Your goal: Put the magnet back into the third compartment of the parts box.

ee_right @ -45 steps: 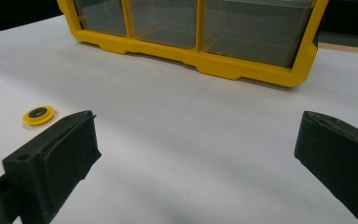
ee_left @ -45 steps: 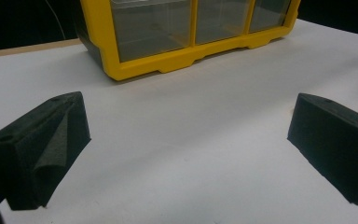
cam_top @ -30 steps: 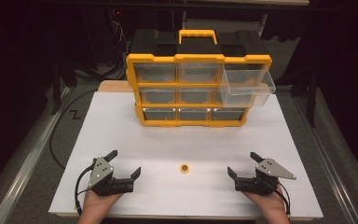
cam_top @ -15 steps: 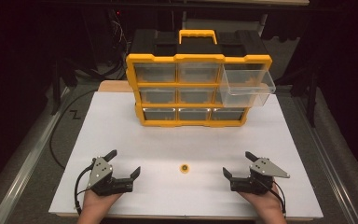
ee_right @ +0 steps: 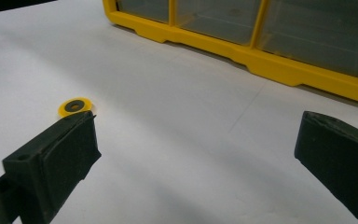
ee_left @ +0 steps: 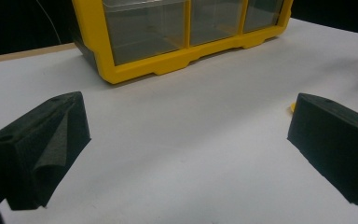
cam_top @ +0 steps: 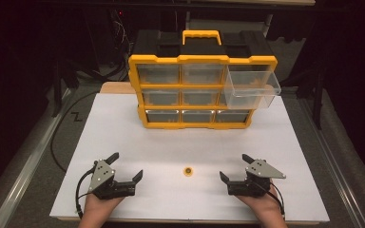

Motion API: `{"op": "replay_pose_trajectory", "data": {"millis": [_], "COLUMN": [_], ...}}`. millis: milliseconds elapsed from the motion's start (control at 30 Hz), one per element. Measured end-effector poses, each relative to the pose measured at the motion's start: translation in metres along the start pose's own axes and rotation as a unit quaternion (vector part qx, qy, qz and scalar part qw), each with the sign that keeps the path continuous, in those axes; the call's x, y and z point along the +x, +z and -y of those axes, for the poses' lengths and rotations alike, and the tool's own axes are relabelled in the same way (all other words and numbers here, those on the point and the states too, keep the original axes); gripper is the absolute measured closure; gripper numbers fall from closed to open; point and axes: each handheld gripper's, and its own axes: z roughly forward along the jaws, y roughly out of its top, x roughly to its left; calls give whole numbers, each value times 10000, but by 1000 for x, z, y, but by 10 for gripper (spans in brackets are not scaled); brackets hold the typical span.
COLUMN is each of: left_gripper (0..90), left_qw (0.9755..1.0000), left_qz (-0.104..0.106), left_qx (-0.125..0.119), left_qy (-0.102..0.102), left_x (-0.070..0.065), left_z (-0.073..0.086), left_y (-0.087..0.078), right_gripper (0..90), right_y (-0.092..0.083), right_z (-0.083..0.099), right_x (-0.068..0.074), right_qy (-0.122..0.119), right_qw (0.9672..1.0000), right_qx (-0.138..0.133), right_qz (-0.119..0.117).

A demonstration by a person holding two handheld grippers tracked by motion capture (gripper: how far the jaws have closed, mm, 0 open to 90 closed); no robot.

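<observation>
Both grippers you held wide-jawed, empty: left gripper [cam_top: 125,167], right gripper [cam_top: 235,169]. Yellow washer [cam_top: 188,171] lay untouched on white table [cam_top: 123,133] between them. Beyond, organizer [cam_top: 197,92] stood, one drawer [cam_top: 252,85] pulled out; pickup and stowing remained.

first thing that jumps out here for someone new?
The yellow drawer cabinet at the far middle of the white table, with its clear top-right drawer pulled out. Then the small yellow ring lying alone near the front edge, between the left claw and the right claw, both open and touching nothing.
</observation>
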Motion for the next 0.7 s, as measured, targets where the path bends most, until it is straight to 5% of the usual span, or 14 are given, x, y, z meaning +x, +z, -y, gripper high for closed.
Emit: {"op": "replay_pose_trajectory", "data": {"millis": [367,700], "left_gripper": [0,0], "left_qw": [10000,10000], "left_qz": [9,15], "left_qx": [-13,-49], "left_qy": [41,36], "left_x": [0,0], "left_z": [0,-1], "left_y": [1,0], "right_gripper": [10,11], "right_y": [13,31], "right_z": [-6,-17], "right_x": [13,27], "right_qy": [-214,-172], "right_qw": [9995,9987], "right_qx": [109,57], "right_qz": [-184,-483]}}
